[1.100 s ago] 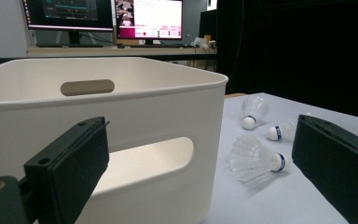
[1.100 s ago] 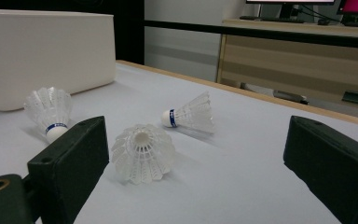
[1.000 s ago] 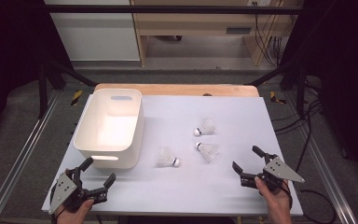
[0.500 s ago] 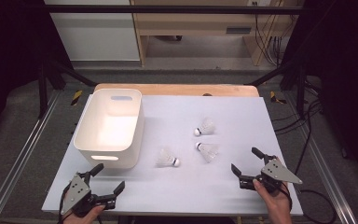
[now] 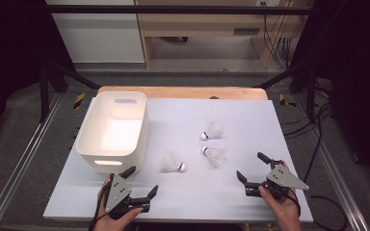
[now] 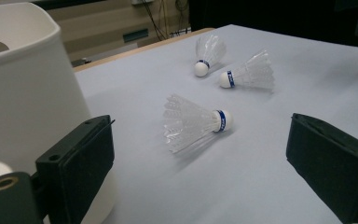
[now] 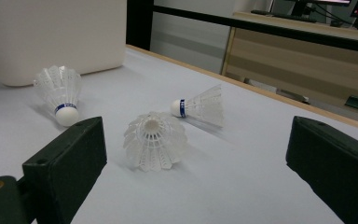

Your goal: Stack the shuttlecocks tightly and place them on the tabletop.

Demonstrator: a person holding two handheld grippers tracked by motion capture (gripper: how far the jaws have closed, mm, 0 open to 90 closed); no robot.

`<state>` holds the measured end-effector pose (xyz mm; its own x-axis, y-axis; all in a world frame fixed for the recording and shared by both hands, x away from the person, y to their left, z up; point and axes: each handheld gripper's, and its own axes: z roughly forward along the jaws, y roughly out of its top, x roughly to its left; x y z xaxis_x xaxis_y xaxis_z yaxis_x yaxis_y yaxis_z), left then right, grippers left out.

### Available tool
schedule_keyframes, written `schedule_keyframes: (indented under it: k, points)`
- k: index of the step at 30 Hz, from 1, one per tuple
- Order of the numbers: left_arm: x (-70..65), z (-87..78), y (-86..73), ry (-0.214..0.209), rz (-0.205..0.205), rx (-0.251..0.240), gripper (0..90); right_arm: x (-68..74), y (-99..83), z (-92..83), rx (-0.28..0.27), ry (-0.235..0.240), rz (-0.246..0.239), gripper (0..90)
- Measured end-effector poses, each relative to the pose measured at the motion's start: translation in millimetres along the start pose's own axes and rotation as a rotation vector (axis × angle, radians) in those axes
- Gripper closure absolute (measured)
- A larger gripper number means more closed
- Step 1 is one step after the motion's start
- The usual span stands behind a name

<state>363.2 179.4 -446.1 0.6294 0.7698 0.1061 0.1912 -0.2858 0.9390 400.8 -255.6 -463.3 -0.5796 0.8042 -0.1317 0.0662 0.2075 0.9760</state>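
Three white shuttlecocks lie on the pale table sheet [image 5: 192, 202]: one [image 5: 172, 162] near the bin, one [image 5: 215, 155] to its right, one [image 5: 213, 130] farther back. My left gripper [image 5: 142, 179] is open at the front edge, just in front of the bin's corner. Its jaws have just been closing a little, with nothing between them. The nearest shuttlecock [image 6: 193, 123] lies ahead of its black jaws. My right gripper [image 5: 249, 165] is open at the front right. Its view faces the feathers of the middle shuttlecock [image 7: 154, 140], a short way in front of its jaws.
A white plastic bin [image 5: 141, 139] stands at the left of the sheet, its wall [image 6: 23, 79] close beside my left jaw. A wooden board edge [image 5: 183, 91] borders the far side. Metal rails run along both sides of the table.
My left gripper has moved right along the front edge, from the sheet's left corner to just in front of the bin. The right gripper and the shuttlecocks have stayed put.
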Motion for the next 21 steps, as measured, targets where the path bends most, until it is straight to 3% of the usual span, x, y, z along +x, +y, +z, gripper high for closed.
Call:
schedule_keyframes:
  k: [3, 4, 17, 21]
  points:
    - [-8.5, 11.8, 2.1, -0.004, -0.009, 0.057, 9.0, 0.4, -0.9, -0.4, 0.007, 0.001, 0.003, 5.1]
    - [-14.2, 19.9, 3.0, -0.004, 0.006, 0.095, 9.4, 1.3, -0.6, -1.3, 0.007, 0.000, 0.000, 5.1]
    - [-20.1, 60.8, 9.7, 0.038, 0.033, 0.172, 15.8, 3.5, -0.2, -1.0, 0.018, -0.006, -0.010, 5.1]
    - [-18.4, 77.7, 9.5, 0.046, 0.001, 0.186, 17.6, 3.8, -0.1, -1.3, 0.014, -0.007, -0.010, 5.2]
